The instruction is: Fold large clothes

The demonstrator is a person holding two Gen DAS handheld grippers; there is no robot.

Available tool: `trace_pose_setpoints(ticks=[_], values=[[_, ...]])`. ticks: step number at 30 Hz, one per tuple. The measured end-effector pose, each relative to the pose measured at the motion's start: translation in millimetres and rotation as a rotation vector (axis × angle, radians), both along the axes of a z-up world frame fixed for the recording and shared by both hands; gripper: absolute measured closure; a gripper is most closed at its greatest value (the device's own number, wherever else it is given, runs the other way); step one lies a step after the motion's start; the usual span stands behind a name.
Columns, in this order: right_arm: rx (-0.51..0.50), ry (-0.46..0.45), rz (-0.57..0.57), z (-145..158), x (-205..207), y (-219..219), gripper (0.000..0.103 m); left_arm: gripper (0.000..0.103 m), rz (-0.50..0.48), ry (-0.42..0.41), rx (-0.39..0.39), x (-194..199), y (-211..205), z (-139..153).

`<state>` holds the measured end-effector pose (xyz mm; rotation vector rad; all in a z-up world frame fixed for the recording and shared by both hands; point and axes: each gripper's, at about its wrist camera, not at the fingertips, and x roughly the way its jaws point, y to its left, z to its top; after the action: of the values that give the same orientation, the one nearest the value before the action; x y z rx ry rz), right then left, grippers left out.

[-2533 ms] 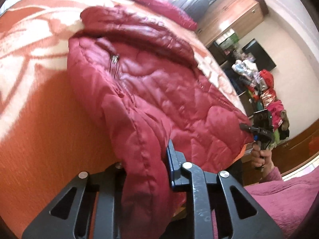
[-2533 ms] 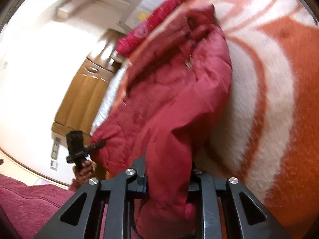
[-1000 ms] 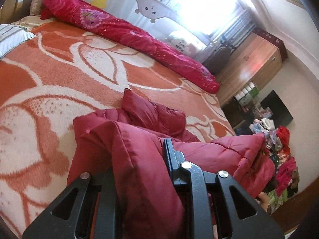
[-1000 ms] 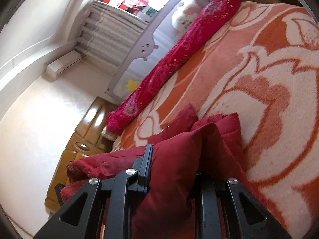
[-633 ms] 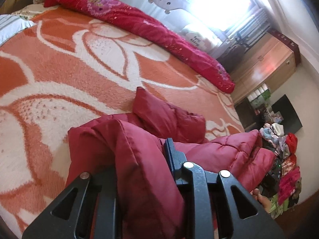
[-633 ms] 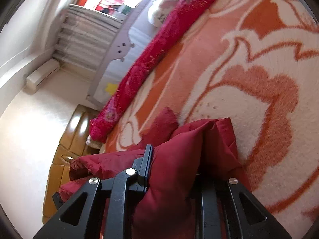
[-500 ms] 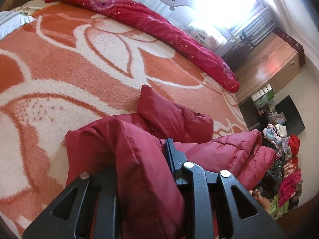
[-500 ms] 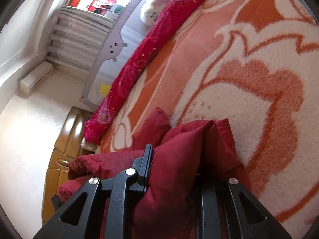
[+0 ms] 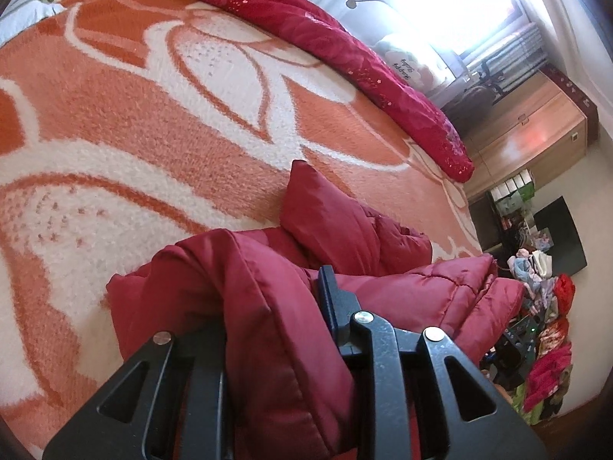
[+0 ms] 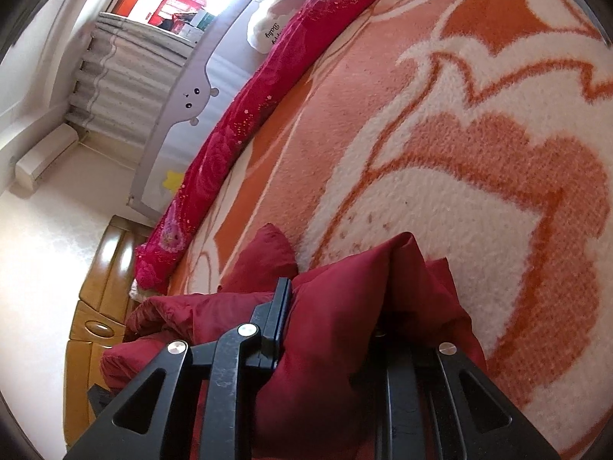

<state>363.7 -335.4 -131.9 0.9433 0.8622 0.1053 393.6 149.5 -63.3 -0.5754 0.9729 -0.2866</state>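
Note:
A dark red quilted jacket (image 9: 402,287) lies doubled over on the orange and white blanket (image 9: 172,122) of a bed. My left gripper (image 9: 268,306) is shut on a thick fold of the jacket at its near left corner; the cloth hides the left finger. In the right wrist view my right gripper (image 10: 333,306) is shut on another fold of the jacket (image 10: 345,299) at the near right corner, the cloth bulging over its right finger. A pointed part of the jacket (image 9: 325,214) sticks out beyond the folded layer.
A long red bolster (image 9: 345,38) lies along the bed's far side by a grey bed rail with a bear face (image 10: 191,96). Wooden cabinets (image 9: 536,126) and a pile of clothes (image 9: 548,345) stand to the right. A wooden headboard (image 10: 99,287) borders the bed.
Both grippers have carried the jacket's edge away from me and down onto the rest of the jacket, folding it over. The bed fills more of both views now.

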Motion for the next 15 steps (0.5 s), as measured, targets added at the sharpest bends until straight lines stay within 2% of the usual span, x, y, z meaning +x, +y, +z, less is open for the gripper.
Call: trace_pose_setpoints(ticks=[8,15], values=[[-0.019,0.036,-0.004,-10,16,2,0.084,0.078,-0.025,-0.043,-0.014,-3,10,21],[-0.070,0.036,0.013,-10,24,11,0.084,0.074,-0.014,-0.112,0.001,-36,23,52]])
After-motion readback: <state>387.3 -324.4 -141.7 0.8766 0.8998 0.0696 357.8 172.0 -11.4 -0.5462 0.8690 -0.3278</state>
